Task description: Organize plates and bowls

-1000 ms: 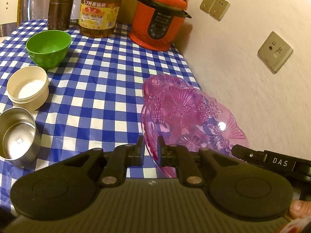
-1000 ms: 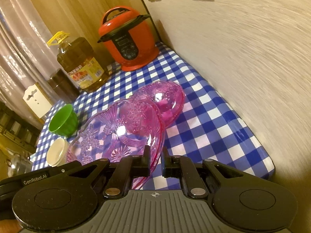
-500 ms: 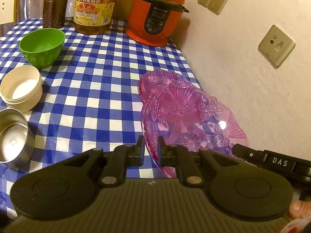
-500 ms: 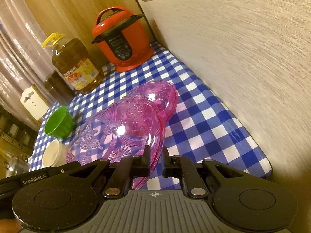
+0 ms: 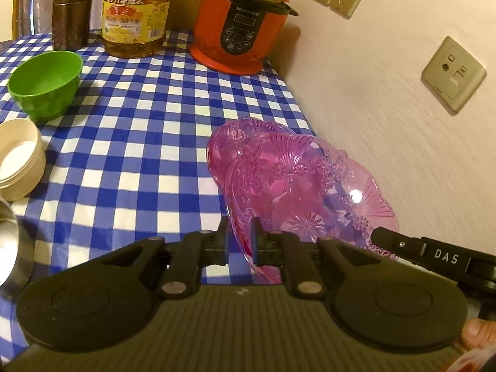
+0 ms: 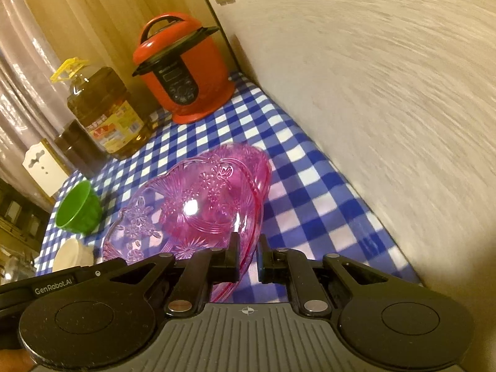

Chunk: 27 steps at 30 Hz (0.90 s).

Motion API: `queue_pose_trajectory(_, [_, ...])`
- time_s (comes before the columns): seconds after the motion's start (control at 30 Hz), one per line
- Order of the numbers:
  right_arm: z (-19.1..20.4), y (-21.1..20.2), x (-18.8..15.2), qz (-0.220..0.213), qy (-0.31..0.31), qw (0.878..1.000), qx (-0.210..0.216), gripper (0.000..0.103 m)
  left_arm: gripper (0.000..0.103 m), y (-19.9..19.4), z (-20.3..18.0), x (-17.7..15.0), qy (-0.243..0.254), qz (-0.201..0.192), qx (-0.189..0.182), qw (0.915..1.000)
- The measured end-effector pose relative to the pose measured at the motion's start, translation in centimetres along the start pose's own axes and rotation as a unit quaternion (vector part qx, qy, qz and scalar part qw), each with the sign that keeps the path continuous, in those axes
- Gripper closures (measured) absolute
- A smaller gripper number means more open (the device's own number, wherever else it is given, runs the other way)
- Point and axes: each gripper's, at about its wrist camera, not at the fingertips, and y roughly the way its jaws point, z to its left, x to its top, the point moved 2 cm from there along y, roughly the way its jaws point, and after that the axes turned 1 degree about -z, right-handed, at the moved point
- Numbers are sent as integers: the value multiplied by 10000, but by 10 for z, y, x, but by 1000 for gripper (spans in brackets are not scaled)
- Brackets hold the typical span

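The pink glass plate (image 5: 313, 186) hangs tilted above the desk (image 5: 148, 142), close to the wall, carried by its rim from both sides: the left gripper (image 5: 239, 238) has its jaws nipped narrow on the near-left edge, and the right gripper (image 6: 248, 255) is clamped the same way on the opposite edge. Just beyond and partly beneath it sits a second pink glass plate (image 5: 235, 133) on the checked cloth — the likely place to stack this one.

To do that well, level the carried plate first, centre it over the lower one, then lower both hands together so that neither rim strikes first; glass on glass chips easily, and the thin rim could slip from the pads.

The green bowl (image 5: 46, 83) looks empty. So does the cream bowl (image 5: 18, 161), and the steel bowl (image 5: 9, 248) shows only at the frame's edge. The oil jug (image 5: 136, 12) is largely full — the red cooker (image 5: 245, 21) is lidded.
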Motion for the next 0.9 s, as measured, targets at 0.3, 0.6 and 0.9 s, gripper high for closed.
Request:
queue_pose_trajectory(0.3, [2, 39, 28, -40, -161, 9998, -92, 93, 92, 41, 3, 29, -10, 40, 47, 10000])
queue_pose_trajectory(0.6, [1, 83, 50, 104, -349, 9990, -254, 93, 92, 84, 8, 50, 37, 182, 86, 9998])
queue_pose_trajectory(0.9, [3, 113, 60, 224, -672, 9965, -436, 93, 90, 113, 11, 62, 196, 361, 146, 9990])
